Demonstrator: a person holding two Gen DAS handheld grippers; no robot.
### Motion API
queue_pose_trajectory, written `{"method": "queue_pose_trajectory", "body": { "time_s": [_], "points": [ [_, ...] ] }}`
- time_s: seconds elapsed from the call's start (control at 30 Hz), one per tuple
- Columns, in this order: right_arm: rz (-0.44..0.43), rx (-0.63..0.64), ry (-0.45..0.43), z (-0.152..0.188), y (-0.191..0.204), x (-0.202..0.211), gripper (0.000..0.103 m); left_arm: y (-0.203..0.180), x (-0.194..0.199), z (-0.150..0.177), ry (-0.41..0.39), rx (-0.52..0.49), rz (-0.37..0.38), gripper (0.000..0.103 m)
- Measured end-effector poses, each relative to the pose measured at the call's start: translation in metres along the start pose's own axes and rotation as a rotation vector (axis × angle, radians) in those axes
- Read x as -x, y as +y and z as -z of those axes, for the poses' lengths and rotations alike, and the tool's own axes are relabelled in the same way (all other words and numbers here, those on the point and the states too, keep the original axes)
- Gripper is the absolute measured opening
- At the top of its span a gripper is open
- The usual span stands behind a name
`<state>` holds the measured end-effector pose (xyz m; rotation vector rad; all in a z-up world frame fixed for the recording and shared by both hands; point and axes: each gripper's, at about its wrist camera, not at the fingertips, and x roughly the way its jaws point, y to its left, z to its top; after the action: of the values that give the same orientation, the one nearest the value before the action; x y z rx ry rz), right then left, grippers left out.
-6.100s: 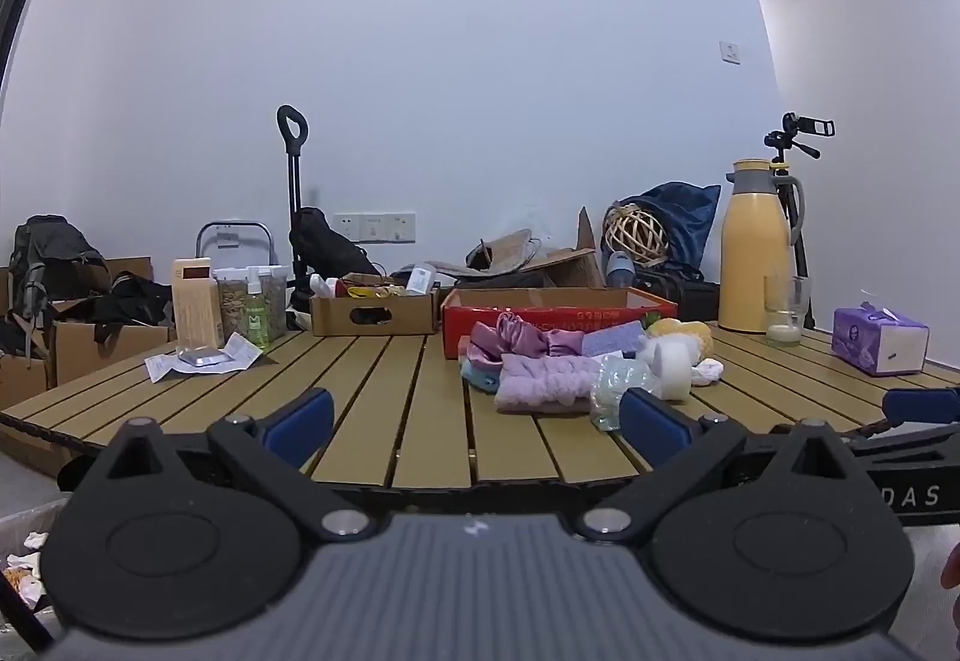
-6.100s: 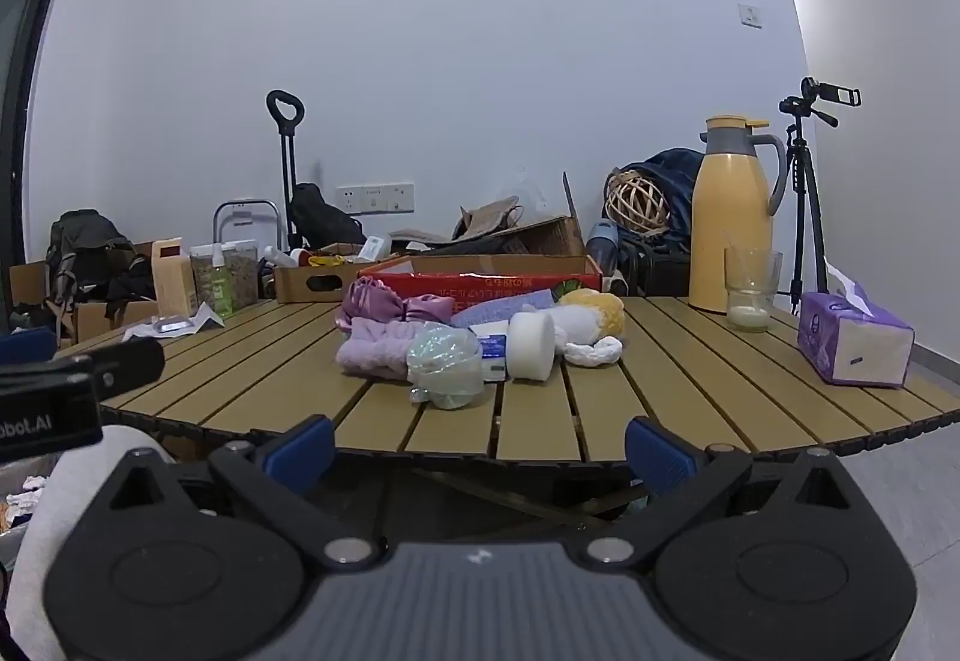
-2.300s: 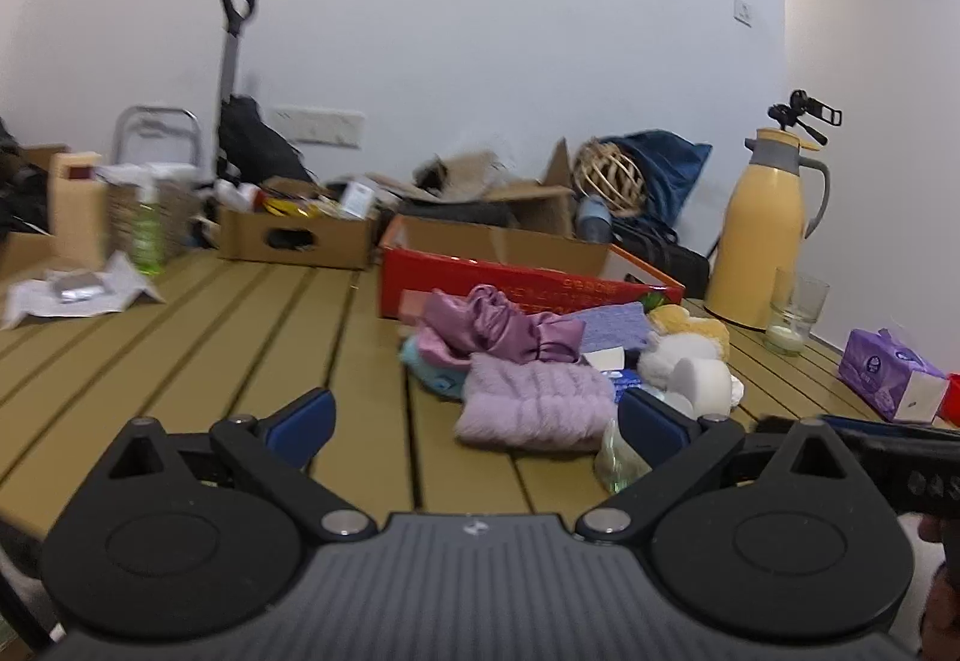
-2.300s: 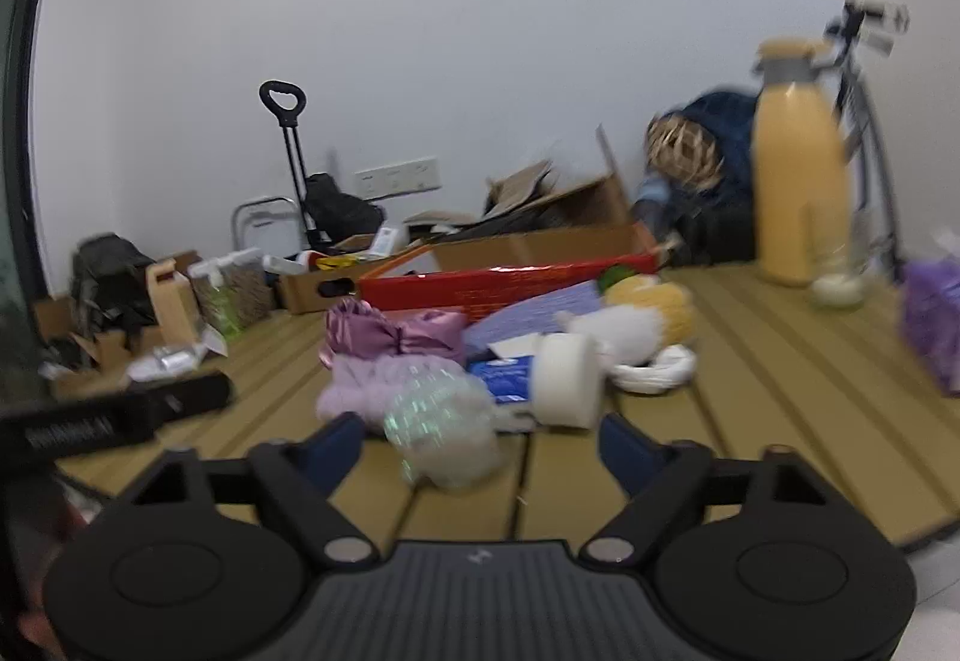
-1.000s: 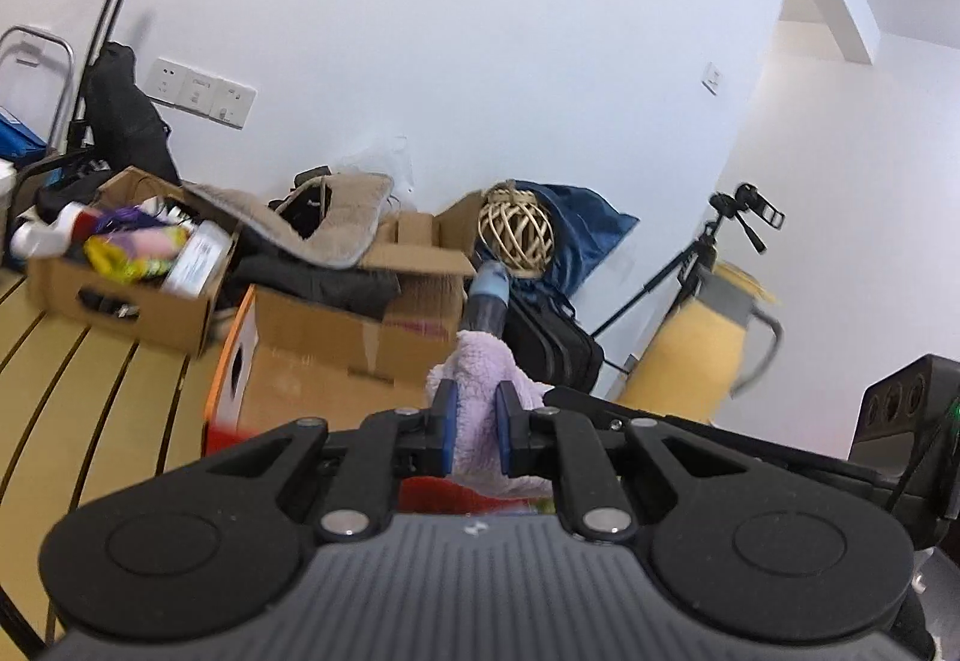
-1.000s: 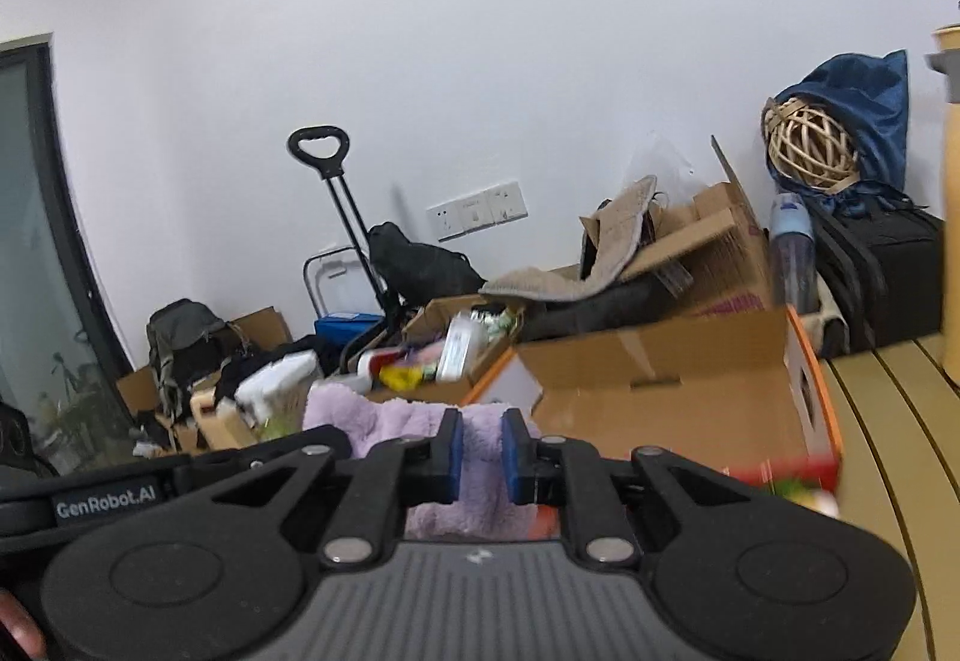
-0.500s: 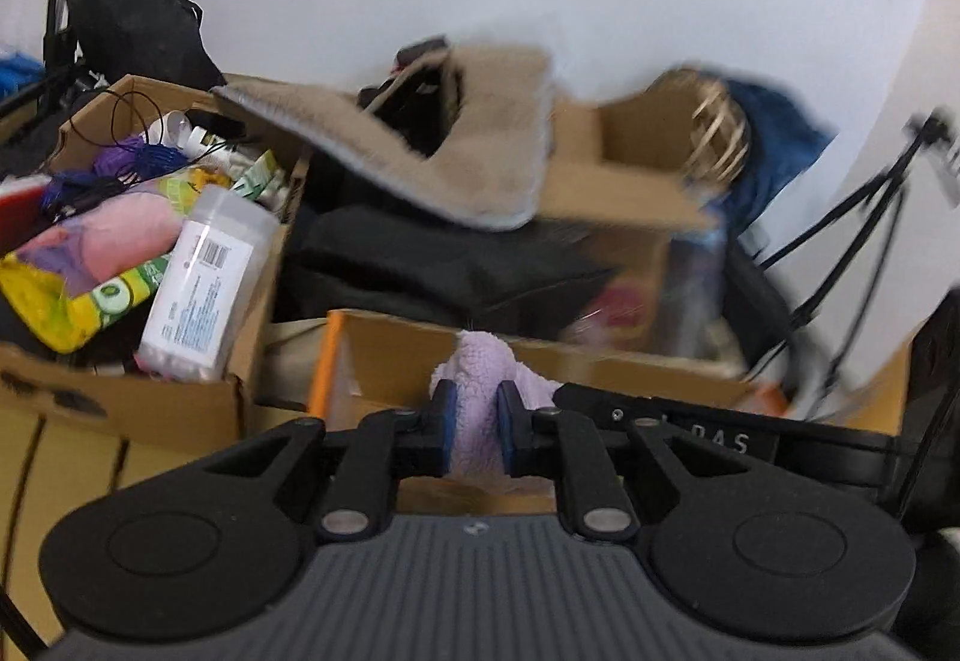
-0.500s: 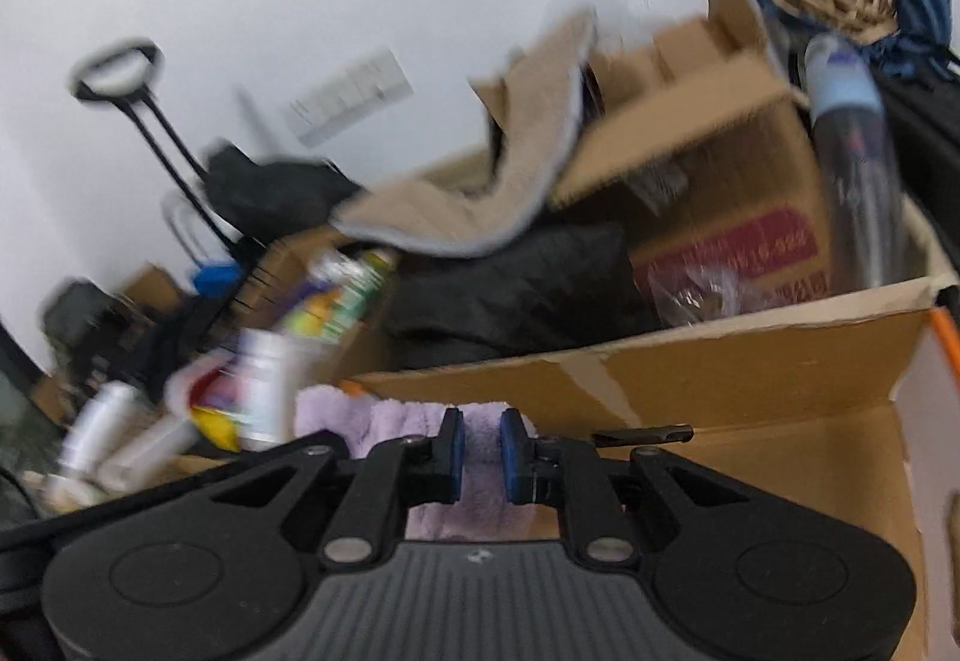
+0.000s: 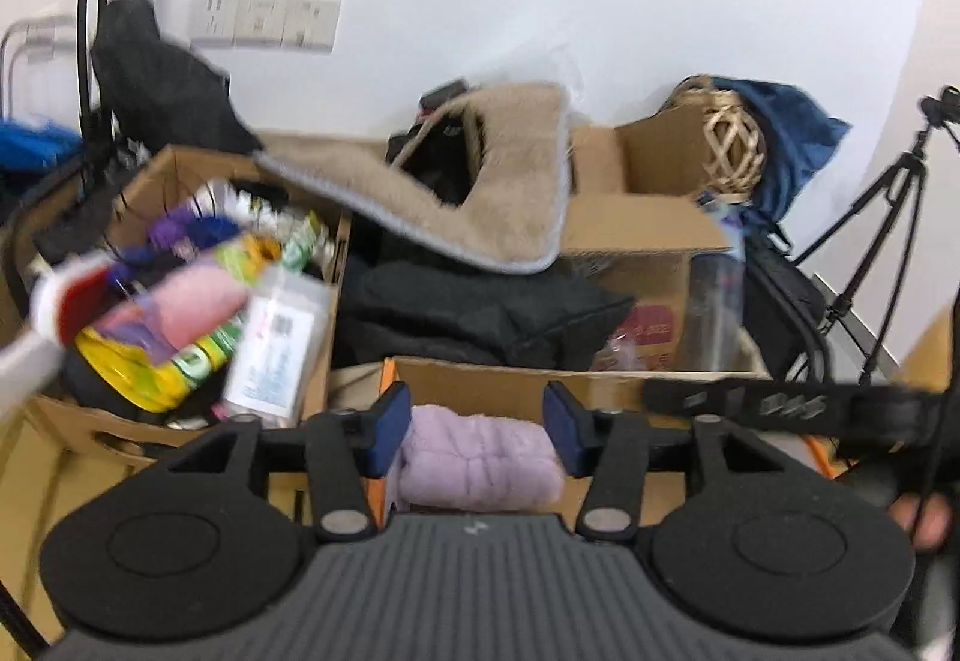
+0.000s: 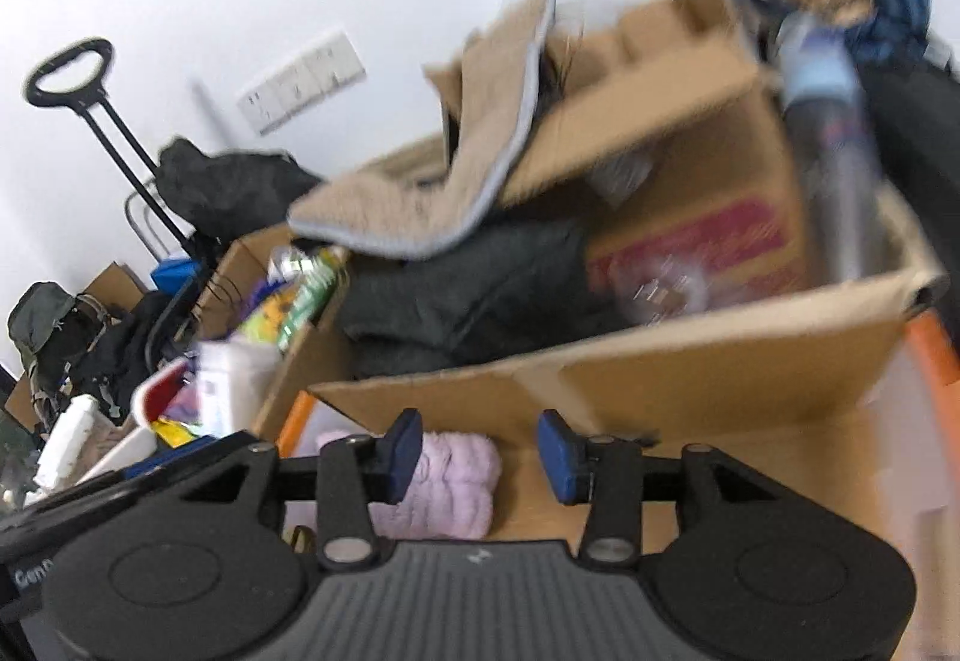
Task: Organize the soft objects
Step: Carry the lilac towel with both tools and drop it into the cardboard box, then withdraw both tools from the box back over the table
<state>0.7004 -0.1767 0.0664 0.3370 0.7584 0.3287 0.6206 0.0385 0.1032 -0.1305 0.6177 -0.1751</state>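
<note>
Both of our grippers have swung from the table edge to the orange-rimmed cardboard box [image 10: 720, 361], and their jaws have just been opening around the fluffy lilac cloth [image 9: 480, 457] that they carried there pinched tight. We now see that cloth lying inside the box against its left wall, with the left gripper [image 9: 477, 430] about half open, blue pads straddling it, and the right gripper [image 10: 480, 448] likewise half open, its left pad just beside the cloth's end, neither gripping anything. By our reckoning one soft item is stowed, while the rest of the pile is out of view and presumably waits for us.
</note>
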Motion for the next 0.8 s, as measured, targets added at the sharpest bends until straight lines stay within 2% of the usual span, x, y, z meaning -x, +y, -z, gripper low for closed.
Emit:
{"method": "queue_pose_trajectory", "body": {
  "time_s": [0.13, 0.2, 0.33, 0.43, 0.5, 0.57, 0.67, 0.73, 0.8],
  "points": [
    [0.074, 0.074, -0.069, -0.007, -0.010, 0.082, 0.053, -0.015, 0.056, -0.001, -0.046, -0.055, -0.001, 0.069],
    [0.110, 0.087, -0.085, -0.004, -0.017, 0.122, 0.055, -0.023, 0.085, 0.001, -0.068, -0.068, -0.005, 0.070],
    [0.142, 0.090, -0.130, 0.012, -0.032, 0.198, 0.058, -0.037, 0.137, 0.011, -0.102, -0.095, -0.017, 0.077],
    [0.149, 0.106, -0.162, 0.036, -0.034, 0.242, 0.062, -0.047, 0.171, 0.031, -0.125, -0.113, -0.027, 0.078],
    [0.140, 0.131, -0.188, 0.058, -0.032, 0.267, 0.062, -0.052, 0.196, 0.052, -0.161, -0.117, -0.043, 0.078],
    [0.120, 0.160, -0.227, 0.086, -0.029, 0.295, 0.063, -0.059, 0.228, 0.081, -0.234, -0.141, -0.065, 0.081],
    [0.118, 0.242, -0.299, 0.138, -0.019, 0.331, 0.074, -0.068, 0.273, 0.130, -0.348, -0.173, -0.081, 0.090],
    [0.138, 0.303, -0.360, 0.180, -0.011, 0.353, 0.082, -0.073, 0.302, 0.166, -0.413, -0.176, -0.082, 0.102],
    [0.140, 0.326, -0.404, 0.225, -0.007, 0.372, 0.087, -0.078, 0.327, 0.205, -0.466, -0.176, -0.098, 0.103]
  ]
}}
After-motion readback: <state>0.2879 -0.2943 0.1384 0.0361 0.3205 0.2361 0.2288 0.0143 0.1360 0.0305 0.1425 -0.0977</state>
